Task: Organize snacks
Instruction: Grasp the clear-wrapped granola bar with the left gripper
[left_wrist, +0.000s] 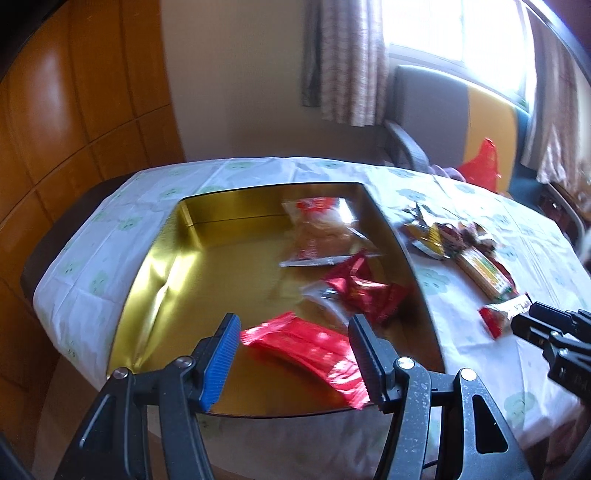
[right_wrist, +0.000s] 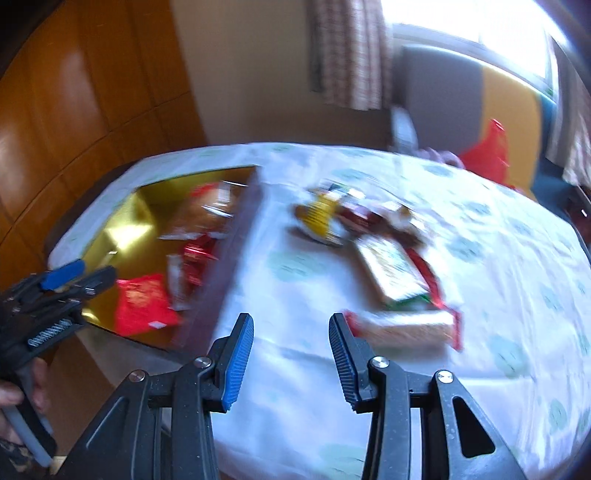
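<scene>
Four wrapped snacks (left_wrist: 332, 258) are contained in the gold tin (left_wrist: 166, 258) at centre frame; further packets (left_wrist: 461, 243) are heaped right.

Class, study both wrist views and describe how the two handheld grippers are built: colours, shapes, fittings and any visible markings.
Both the left gripper and the right gripper are black plastic frames with triangular cut-outs and silver pivot bolts. Each has two ribbed fingers, one with a blue pad and one with a black pad. In the right wrist view, the left gripper also shows a coiled metal spring and a grey handle. No markings are legible.
</scene>
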